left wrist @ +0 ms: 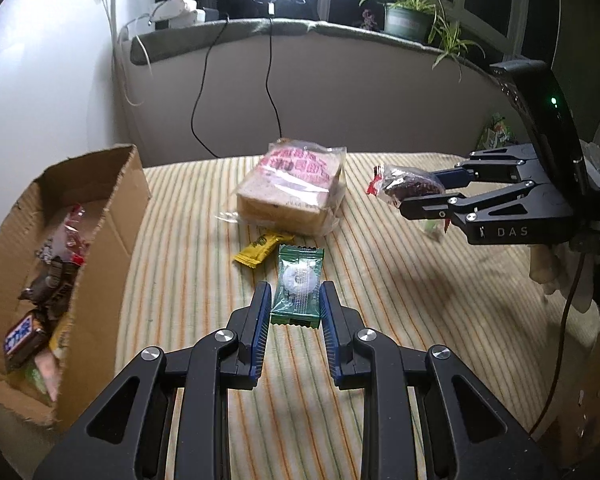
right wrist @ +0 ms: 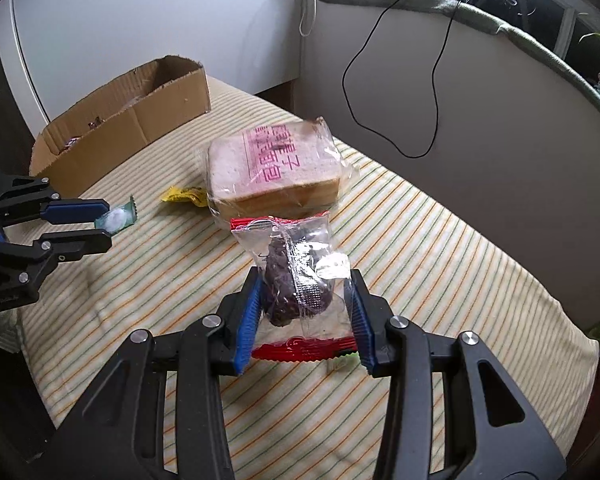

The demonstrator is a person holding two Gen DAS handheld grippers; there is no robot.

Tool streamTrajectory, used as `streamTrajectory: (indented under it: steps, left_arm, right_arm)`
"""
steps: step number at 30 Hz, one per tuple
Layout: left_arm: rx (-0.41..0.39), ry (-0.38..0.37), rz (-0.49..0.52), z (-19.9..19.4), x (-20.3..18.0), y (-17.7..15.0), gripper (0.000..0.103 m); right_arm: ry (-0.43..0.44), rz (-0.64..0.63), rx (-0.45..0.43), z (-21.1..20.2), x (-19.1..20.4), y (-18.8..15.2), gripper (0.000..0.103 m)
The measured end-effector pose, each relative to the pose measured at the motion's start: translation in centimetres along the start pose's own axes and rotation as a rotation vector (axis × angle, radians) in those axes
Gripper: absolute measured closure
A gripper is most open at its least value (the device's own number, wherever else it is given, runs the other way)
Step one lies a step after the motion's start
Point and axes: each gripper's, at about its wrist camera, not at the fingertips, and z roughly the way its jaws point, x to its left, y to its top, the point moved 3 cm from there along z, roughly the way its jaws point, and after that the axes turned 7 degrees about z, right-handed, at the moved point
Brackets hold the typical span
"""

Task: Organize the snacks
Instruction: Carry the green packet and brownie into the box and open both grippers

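My left gripper (left wrist: 296, 304) is pinching a green candy packet (left wrist: 298, 288), pads pressed on both long sides, packet clear of the striped cloth (left wrist: 380, 320) on the table. My right gripper (right wrist: 304, 304) is clamped on a clear wrapper with red ends (right wrist: 296, 276) with a dark purple snack inside, also held above the cloth.

On the cloth, mid-table: yellow candy wrapper (left wrist: 262, 248) lying flat, just beside a bagged loaf of sliced bread (left wrist: 294, 188) with pink print. The bread sits toward the far edge of the table.

Cardboard box (left wrist: 100, 216) at the table's left edge, flaps up, open top. Inside, in the left wrist view: a heap of small wrapped snacks (left wrist: 48, 280) – brown chocolate-type bars, one bar with blue and white print, a clear/red wrapper on top, something green and yellow low down. Can't tell exact count. From the right wrist view only a sliver of the contents shows over the wall.

Green bag (left wrist: 496, 132) at the far right corner, partly hidden behind my right gripper.
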Motion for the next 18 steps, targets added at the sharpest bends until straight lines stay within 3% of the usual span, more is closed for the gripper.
streamTrajectory:
  steps: [11, 18]
  left_arm:
    - [-0.060, 0.063, -0.039, -3.2, 3.7, 0.2, 0.080]
    - [-0.080, 0.124, -0.077, -4.8, 7.3, -0.3, 0.080]
  right_arm:
    - [-0.002, -0.035, -0.060, -2.0, 4.0, 2.4, 0.060]
    - [0.019, -0.060, -0.085, -1.3, 7.0, 5.0, 0.060]
